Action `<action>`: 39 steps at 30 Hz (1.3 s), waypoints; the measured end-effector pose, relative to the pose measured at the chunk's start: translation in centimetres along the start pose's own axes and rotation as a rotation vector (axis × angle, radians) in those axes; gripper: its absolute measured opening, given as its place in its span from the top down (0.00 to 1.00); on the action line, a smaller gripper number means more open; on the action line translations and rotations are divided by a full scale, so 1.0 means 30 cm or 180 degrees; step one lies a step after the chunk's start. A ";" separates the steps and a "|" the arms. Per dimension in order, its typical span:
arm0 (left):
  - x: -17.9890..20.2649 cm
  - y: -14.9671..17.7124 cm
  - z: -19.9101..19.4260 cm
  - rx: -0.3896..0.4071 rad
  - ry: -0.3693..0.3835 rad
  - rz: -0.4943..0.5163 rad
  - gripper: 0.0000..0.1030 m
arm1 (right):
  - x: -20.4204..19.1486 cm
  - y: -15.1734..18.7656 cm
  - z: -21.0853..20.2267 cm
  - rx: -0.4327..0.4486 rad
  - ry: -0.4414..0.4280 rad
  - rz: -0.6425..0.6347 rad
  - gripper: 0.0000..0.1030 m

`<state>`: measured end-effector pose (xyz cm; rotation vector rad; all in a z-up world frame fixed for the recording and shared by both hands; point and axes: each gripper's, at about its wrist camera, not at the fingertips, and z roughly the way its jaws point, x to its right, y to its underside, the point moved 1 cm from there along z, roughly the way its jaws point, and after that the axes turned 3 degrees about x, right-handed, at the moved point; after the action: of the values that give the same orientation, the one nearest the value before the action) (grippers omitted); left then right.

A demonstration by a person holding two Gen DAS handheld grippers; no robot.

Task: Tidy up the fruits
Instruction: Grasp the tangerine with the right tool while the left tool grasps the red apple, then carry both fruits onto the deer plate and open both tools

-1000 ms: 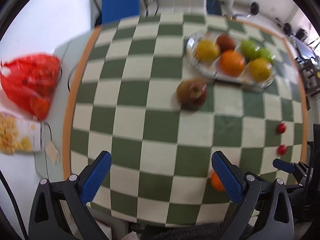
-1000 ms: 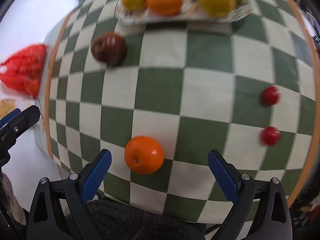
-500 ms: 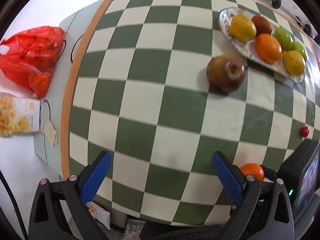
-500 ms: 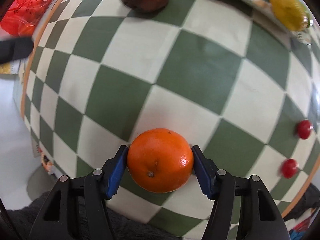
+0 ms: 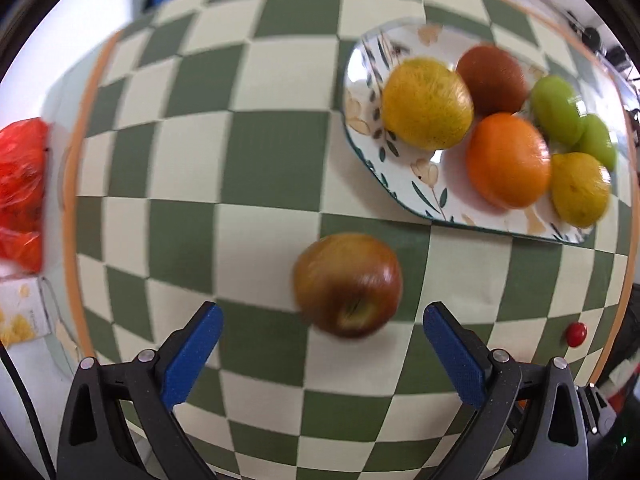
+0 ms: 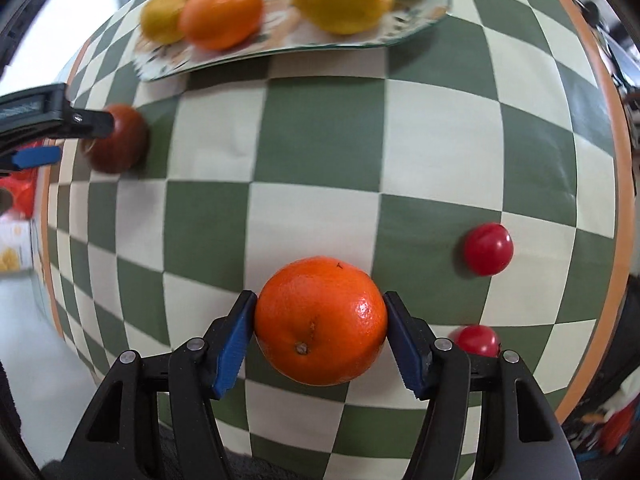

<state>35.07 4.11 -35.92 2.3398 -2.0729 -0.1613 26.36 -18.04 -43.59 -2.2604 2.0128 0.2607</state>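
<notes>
A round, glossy orange (image 6: 321, 321) sits clamped between the blue-padded fingers of the right gripper (image 6: 320, 334), both pads pressed against its sides, above the green-and-cream chequered tablecloth (image 6: 320, 152). Two small red cherry tomatoes (image 6: 488, 249) lie just to its right on the cloth. Farther away, a dark red apple (image 5: 347, 285) rests on the cloth between the widely spread, empty fingers of the left gripper (image 5: 323, 360). Beyond the apple, an oval floral-patterned plate (image 5: 404, 184) holds yellow, orange, green and brown fruits. A red plastic bag (image 5: 20, 192) lies off the cloth's left edge.
</notes>
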 end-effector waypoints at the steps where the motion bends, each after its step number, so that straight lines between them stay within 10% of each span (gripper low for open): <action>1: 0.006 -0.014 0.023 -0.0053 0.0021 0.0009 0.00 | 0.008 -0.001 0.010 -0.0005 -0.0017 0.0044 0.36; 4: 0.027 -0.044 0.073 -0.0097 0.0044 0.0078 0.02 | 0.032 -0.005 0.037 -0.0021 -0.0079 0.0190 0.36; 7: 0.044 -0.050 0.089 -0.0055 -0.0039 0.0166 0.38 | 0.039 0.002 0.031 0.0015 -0.0109 0.0236 0.36; 21: 0.087 0.200 0.065 -0.0003 0.0286 0.0129 0.38 | 0.052 -0.014 0.036 -0.0051 -0.0177 0.0251 0.35; 39: 0.081 0.180 -0.043 0.0115 0.0578 0.0033 0.38 | 0.024 -0.018 -0.001 0.0032 -0.0383 0.0416 0.36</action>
<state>30.13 0.95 -34.38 2.2671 -2.0181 0.0864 26.97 -18.69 -43.74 -2.0570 2.0964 0.3868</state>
